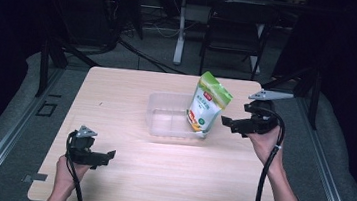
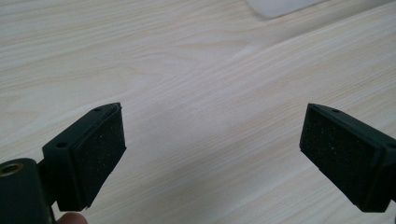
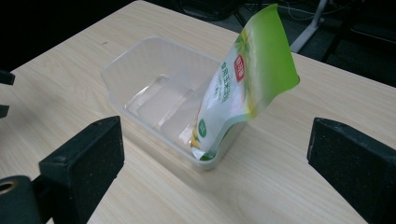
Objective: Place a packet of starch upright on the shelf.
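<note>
Green and white pouch point(image 1: 206, 105) stands in the clear plastic tub point(image 1: 163, 126), wedged at the tub's right end as the high view shows it. It leans to the right, top edge out past the tub rim, bottom corner down inside against the end wall. The right gripper view shows the same pouch point(image 3: 243, 88) upright-ish in the near corner of the tub point(image 3: 140, 70), its top flap tilted toward the open tabletop. The other part of the tub holds nothing but its ribbed floor.

Right hand-held gripper point(image 1: 237, 123) sits just right of the pouch, near it but not touching. Jaws spread wide, nothing between them; the pouch is ahead of the pads, clear of both. Right hand point(image 1: 264, 142) holds it off the tabletop point(image 1: 117, 94), cable trailing down along the forearm.

Left hand-held gripper point(image 1: 102, 157) is at the near left of the tabletop, well apart from tub and pouch. Jaws also wide apart, nothing held; its own view has bare wood grain between the pads point(image 2: 100, 156), with a corner of the tub point(image 2: 280, 5) at the top edge. Left hand point(image 1: 66, 171) grips it from below.
</note>
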Tool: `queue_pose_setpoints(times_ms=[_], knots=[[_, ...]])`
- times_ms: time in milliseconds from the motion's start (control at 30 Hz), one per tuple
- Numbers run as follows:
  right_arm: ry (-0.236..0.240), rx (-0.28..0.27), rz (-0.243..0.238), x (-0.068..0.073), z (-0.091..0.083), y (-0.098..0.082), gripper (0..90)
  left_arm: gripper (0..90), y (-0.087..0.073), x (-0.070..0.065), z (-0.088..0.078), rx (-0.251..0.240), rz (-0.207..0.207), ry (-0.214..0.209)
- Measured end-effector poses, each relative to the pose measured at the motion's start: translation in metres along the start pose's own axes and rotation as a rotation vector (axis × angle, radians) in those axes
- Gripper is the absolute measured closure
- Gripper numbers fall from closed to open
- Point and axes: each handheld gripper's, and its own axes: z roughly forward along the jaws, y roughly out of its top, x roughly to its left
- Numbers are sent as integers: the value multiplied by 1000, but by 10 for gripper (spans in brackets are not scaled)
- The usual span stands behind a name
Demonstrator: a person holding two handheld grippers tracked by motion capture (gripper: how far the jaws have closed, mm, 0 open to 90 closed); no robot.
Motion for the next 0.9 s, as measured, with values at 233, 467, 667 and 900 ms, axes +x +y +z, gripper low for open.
queue_pose_setpoints(times_ms=[233, 467, 667, 900], knots=[[2, 23, -19, 6, -14, -23, 1, 68, 0, 0, 0, 3, 1, -1], [9, 57, 0, 8, -14, -52, 0, 68, 0, -1, 0, 4, 0, 1], [2, 91, 17, 10, -9, -74, 0, 69, 0, -1, 0, 4, 4, 4], [-2, 131, 45, 11, -5, -101, 0, 69, 0, -1, 0, 2, 1, 3]])
